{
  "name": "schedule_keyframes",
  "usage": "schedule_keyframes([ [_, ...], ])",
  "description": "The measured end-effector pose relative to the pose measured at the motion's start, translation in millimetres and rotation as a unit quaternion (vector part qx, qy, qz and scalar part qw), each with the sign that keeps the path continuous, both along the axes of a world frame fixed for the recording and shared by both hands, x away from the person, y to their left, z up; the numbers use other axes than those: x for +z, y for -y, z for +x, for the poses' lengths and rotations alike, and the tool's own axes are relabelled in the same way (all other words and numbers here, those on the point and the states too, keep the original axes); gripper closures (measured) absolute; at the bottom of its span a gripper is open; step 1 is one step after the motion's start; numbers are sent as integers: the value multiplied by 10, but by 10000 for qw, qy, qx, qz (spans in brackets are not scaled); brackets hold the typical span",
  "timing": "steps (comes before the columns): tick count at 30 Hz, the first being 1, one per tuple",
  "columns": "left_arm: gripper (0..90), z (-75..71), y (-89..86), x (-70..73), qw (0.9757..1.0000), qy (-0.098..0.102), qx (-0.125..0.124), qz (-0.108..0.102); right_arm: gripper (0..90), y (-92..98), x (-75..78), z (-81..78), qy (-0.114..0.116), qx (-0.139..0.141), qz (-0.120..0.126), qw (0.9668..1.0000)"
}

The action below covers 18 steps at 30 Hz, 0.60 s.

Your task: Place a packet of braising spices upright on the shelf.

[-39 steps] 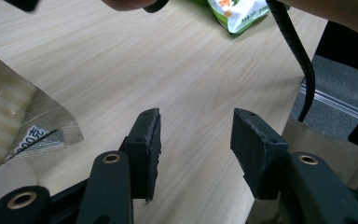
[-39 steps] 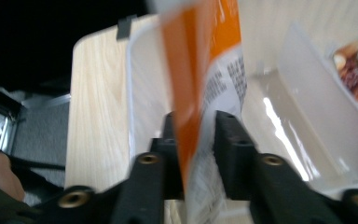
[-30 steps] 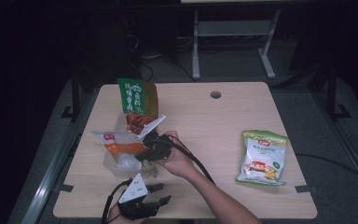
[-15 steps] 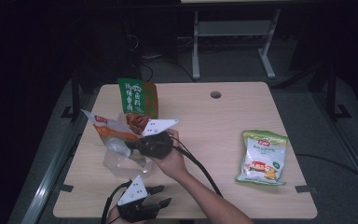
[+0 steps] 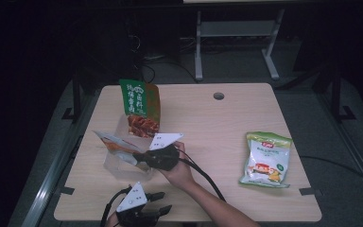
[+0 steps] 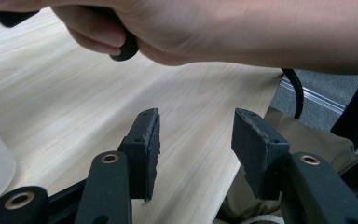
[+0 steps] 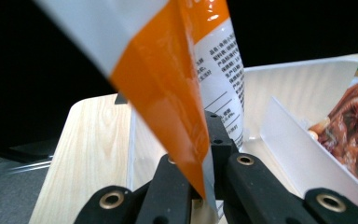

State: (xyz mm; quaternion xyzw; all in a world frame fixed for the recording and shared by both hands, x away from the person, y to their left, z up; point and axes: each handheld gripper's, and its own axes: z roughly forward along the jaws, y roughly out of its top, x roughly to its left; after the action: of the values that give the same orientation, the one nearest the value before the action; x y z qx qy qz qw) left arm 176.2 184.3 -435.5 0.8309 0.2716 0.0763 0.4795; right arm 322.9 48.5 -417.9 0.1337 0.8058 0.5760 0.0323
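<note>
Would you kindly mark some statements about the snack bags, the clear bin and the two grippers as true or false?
1. The right gripper is shut on the orange snack bag. True.
2. The left gripper holds a bag. False: its jaws stand apart with nothing between them, above the table.
3. A green bag stands upright in the clear bin. True.
4. The yellow-green bag lies inside the bin. False: it lies flat on the table's right side, apart from the bin.
5. The orange snack bag lies flat on the tabletop. False: it is held over the bin.
</note>
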Motion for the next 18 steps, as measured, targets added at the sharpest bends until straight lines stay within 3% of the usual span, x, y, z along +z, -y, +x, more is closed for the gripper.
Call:
schedule_keyframes([
  [5, 508, 6, 4, -11, 10000, -25, -4, 41, 891, 63, -46, 35, -230, 332, -169, 9990],
  [9, 507, 20, -8, -3, 9999, 53, -36, 87, 891, 106, -113, 110, -486, 398, -269, 9977],
  [13, 505, 25, 6, -24, 10000, 12, -24, 51, 894, 79, -177, 127, -594, 643, -618, 9942],
  [15, 503, 27, 11, -22, 10000, 9, -31, 56, 884, 95, -213, 165, -891, 798, -527, 9914],
  [16, 503, 30, 11, -20, 10000, 29, -53, 77, 872, 104, -213, 177, -898, 793, -491, 9916],
  [18, 502, 28, 14, -22, 10000, 8, -40, 59, 729, 126, -192, 191, -992, 731, -281, 9920],
])
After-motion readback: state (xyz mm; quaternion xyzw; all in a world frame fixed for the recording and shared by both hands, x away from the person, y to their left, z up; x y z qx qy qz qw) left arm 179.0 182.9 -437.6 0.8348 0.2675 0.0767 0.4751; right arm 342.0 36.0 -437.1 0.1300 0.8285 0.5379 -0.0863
